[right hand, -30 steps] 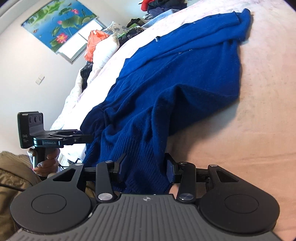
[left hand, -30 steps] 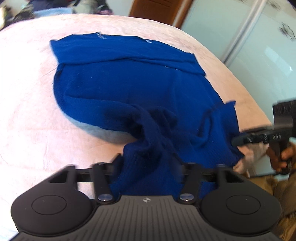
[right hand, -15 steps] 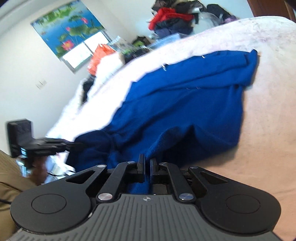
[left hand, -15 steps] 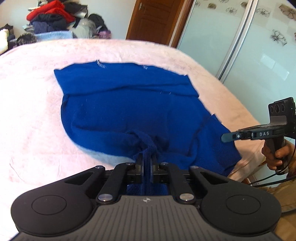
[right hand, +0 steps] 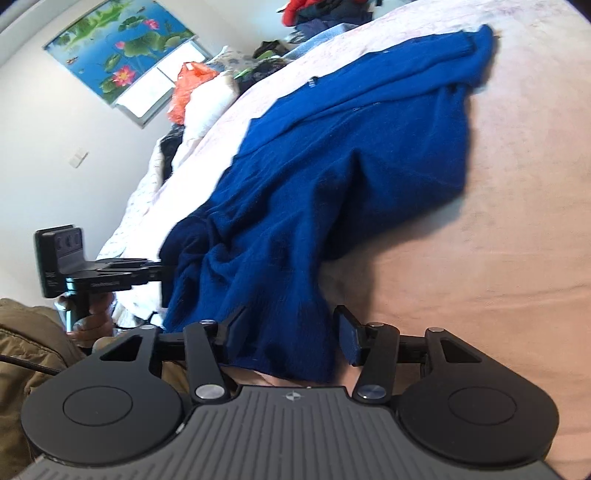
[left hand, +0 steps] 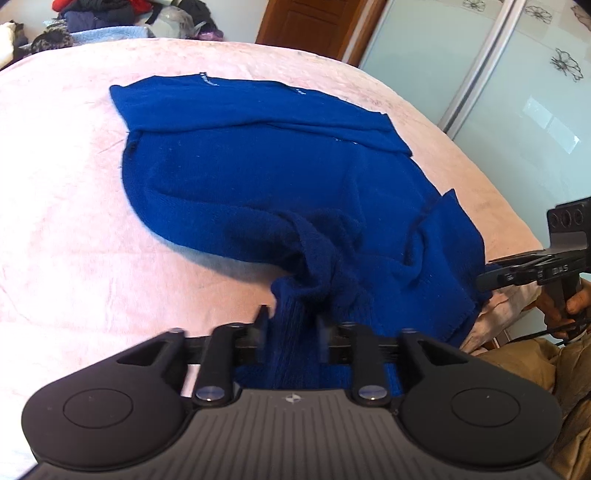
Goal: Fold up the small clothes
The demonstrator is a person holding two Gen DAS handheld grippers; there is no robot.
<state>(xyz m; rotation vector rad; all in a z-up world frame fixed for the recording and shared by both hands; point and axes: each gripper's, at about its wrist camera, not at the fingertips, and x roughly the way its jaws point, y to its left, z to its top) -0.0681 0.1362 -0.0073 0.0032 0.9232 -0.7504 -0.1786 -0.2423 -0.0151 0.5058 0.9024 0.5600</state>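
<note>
Both tools just opened: left tool (left hand: pixel 290 319) & right tool (right hand: pixel 291 325) jaws apart, blue sweater (left hand: pixel 266 177) hem loose between them on bed (left hand: pixel 62 206). Hem released; needs regrasp.

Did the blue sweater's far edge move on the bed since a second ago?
Cannot tell. The blue sweater has its far edge on the pink bed cover, folded as before, but the camera itself shifted, so any small slide is hidden.

Bare pink bedspread (left hand: pixel 74 229) lies open left of the rumpled blue knitted sweater (left hand: pixel 266 177), and more bare bed shows right of it in the right wrist view. Sweater's bunched hem fills the near middle. Pile of mixed clothes (left hand: pixel 110 18) blocks the bed's far edge; frosted sliding wardrobe doors (left hand: pixel 517 92) close off the right.
</note>
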